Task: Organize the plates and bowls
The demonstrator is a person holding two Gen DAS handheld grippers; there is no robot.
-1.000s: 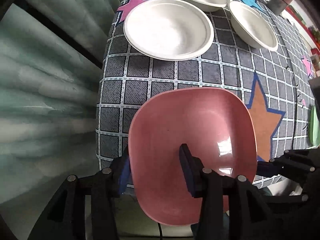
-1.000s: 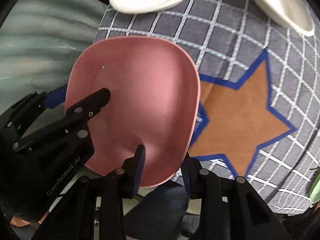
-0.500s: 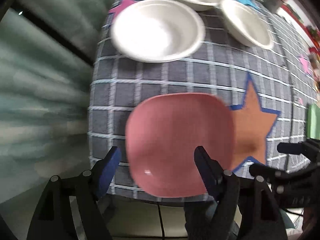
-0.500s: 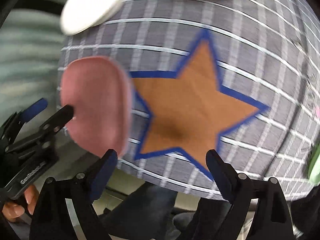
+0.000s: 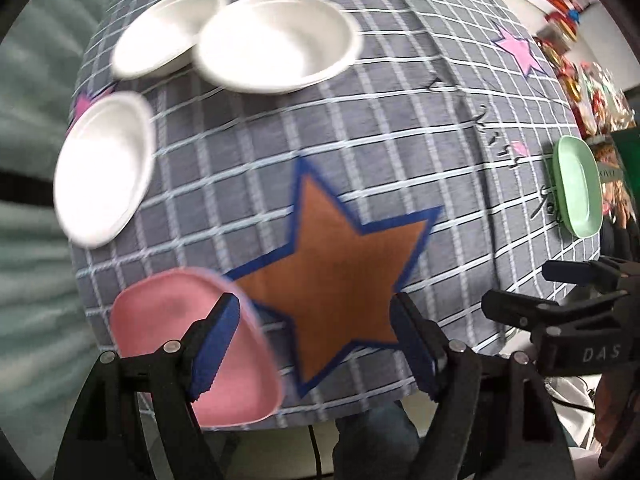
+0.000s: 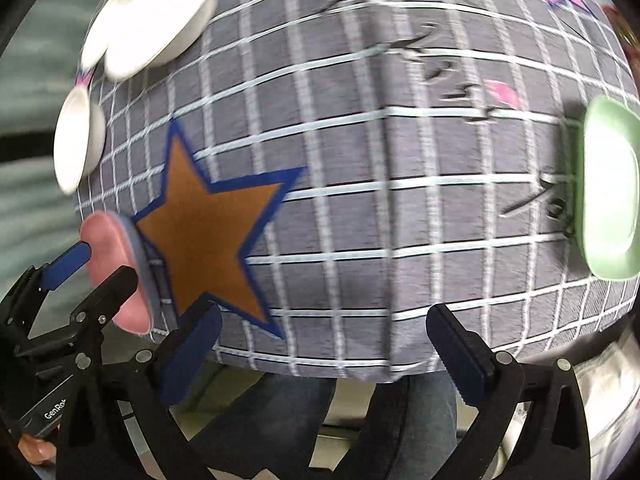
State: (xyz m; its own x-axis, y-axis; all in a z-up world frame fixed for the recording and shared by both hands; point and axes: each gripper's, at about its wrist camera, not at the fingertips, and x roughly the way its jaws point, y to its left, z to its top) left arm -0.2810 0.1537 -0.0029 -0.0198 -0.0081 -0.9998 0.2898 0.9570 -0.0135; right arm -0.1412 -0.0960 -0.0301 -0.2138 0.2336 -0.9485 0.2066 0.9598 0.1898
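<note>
- My left jaws (image 5: 316, 340) stand apart with nothing between them but the orange star with a blue border printed on the cloth (image 5: 340, 276).
- My right jaws (image 6: 320, 344) are opening wide at this moment; nothing is between them, only the grey checked cloth over the desk (image 6: 360, 200).
- The pink rounded-square plastic plate (image 5: 192, 344) lies on the desk near its front edge, just outside my left jaws on their left side, partly behind the left pad.
- The pale green rounded-square plastic plate (image 6: 608, 196) lies far out to the right of my right jaws, near the right edge of the desk. I judge it to be the next thing to fetch.
- Three white round shallow bowls (image 5: 276, 40) sit well beyond my left jaws: two overlap at the back, and one lies apart towards the left edge.
- To do this step well, I would carry my right jaws over the green plate's near rim, keep them wide until one pad is inside the rim and one outside, then close.
- I would grip the rim squarely and lift level, since a shallow plastic plate likely tips or slides on the cloth.
- Both views are blurred, so I would settle before closing.
</note>
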